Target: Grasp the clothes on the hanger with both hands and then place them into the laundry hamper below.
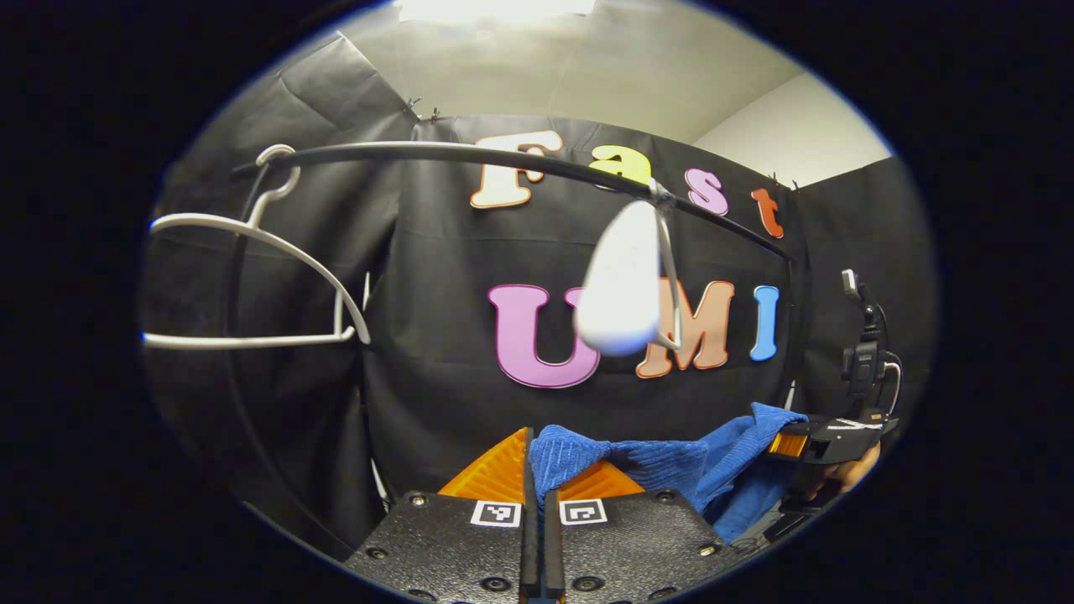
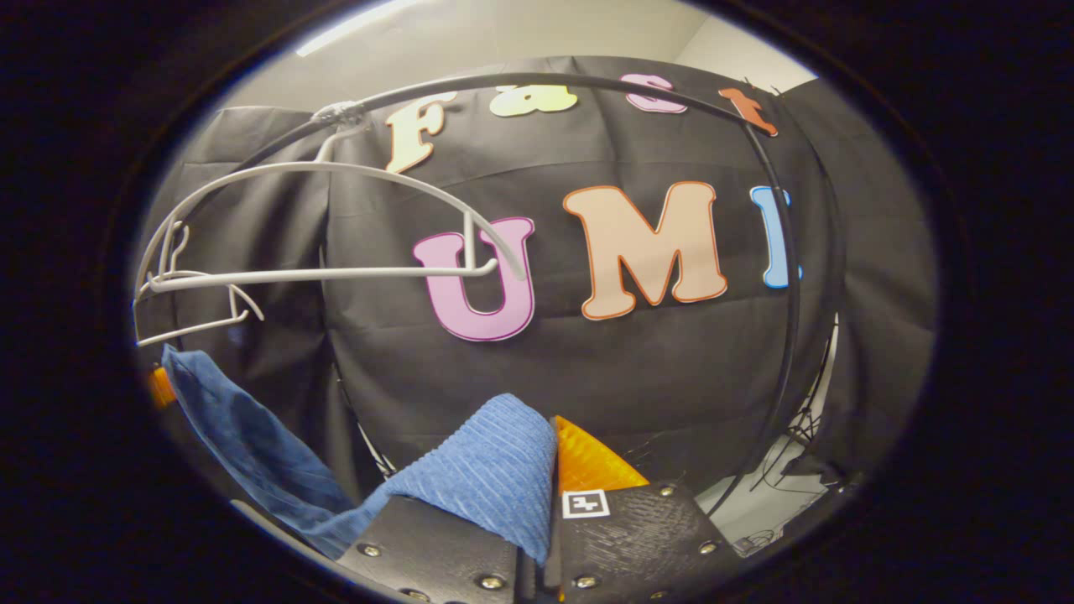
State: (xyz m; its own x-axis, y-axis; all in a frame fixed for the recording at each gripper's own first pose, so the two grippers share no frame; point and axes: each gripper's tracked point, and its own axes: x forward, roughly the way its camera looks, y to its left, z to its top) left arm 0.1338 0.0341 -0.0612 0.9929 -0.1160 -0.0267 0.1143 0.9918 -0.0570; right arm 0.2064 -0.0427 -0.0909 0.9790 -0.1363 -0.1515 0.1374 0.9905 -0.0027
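The left claw (image 1: 537, 478) is pressed together and pinches one end of the blue cloth (image 1: 663, 470). The right claw (image 2: 550, 470) pinches the other end, and the cloth folds over one orange finger. The cloth hangs stretched between the two claws, below the black rail (image 1: 470, 155). Two white hangers (image 1: 252, 277) hang bare on that rail, above the cloth.

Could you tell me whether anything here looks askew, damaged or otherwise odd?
Nothing looks damaged. The blue cloth is off the white hangers, stretched between the left gripper and right gripper, each shut on a corner. One hanger on the black rail hangs turned edge-on, likely from the pull.
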